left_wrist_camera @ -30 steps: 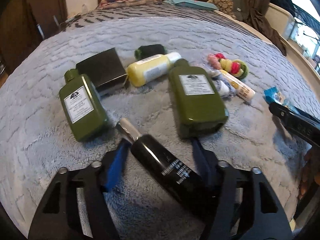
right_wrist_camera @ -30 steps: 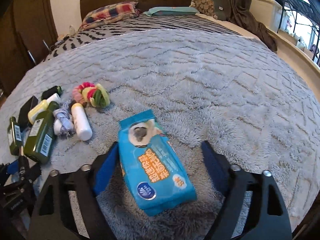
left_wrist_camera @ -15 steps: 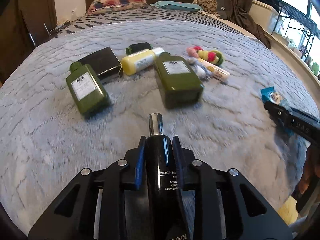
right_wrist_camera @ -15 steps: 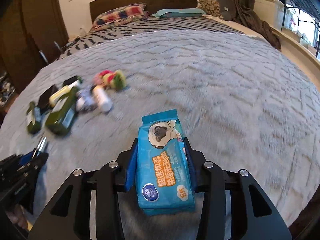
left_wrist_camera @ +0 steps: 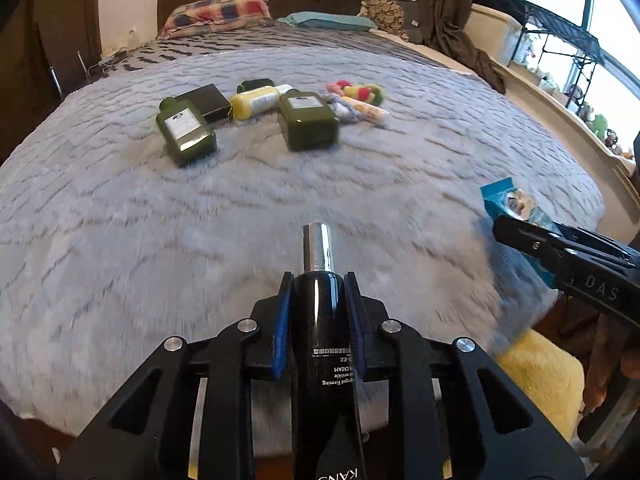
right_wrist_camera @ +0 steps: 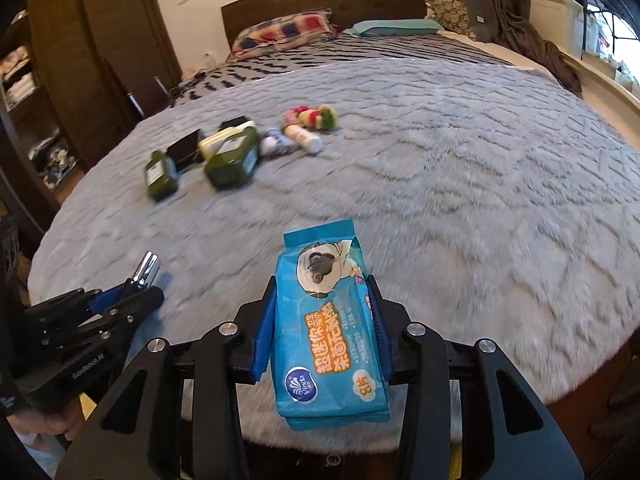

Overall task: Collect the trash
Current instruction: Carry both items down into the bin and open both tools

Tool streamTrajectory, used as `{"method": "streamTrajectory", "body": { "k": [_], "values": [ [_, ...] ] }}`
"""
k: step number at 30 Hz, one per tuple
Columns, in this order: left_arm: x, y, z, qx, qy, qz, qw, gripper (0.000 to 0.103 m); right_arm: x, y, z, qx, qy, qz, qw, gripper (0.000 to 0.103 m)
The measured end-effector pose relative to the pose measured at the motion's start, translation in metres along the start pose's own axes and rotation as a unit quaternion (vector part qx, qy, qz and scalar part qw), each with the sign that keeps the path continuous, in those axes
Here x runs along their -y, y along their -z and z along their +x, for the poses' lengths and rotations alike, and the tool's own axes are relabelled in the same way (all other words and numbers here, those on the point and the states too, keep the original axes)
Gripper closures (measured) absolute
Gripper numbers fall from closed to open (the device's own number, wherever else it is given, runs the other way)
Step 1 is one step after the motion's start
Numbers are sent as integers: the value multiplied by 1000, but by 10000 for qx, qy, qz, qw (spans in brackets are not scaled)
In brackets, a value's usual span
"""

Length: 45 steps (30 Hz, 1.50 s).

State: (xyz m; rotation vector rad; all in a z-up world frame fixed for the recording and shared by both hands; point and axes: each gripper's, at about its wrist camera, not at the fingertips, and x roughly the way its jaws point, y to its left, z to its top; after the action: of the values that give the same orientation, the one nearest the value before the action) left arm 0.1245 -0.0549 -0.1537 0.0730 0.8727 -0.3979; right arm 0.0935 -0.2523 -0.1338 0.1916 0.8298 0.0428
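Glossy black cylindrical bottle (left_wrist_camera: 318, 320) with a chrome neck sits clamped in the left gripper (left_wrist_camera: 318, 312), angled down over the near edge of the fluffy grey blanket (left_wrist_camera: 200, 220). Crinkly blue wipes packet (right_wrist_camera: 330, 320) is pinched by the right gripper (right_wrist_camera: 322, 320), likewise tilted downward.

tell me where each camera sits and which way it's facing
Left wrist: on the left gripper, facing the headboard over its black bottle; right gripper at right.
Right wrist: on the right gripper, same direction, over its blue wipes pack; a hand at lower left.
Shared: grey blanket, green bottles.
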Motion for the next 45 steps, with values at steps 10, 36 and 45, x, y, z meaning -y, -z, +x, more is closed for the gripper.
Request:
{"method": "streamTrajectory", "body": {
  "k": [10,36,45],
  "values": [
    [21,59,-36,-50,241,134,9996,80,-11,55,-31,-196,-45,34,9998,61],
    [12,180,46,-1748,411,-164,9836,80,-18,177,51,-2102,-350,229,9768,61],
    [13,185,66,-2055,470,-239,9772,80,-10,185,67,-2319,-404,432,9709,57]
  ]
}}
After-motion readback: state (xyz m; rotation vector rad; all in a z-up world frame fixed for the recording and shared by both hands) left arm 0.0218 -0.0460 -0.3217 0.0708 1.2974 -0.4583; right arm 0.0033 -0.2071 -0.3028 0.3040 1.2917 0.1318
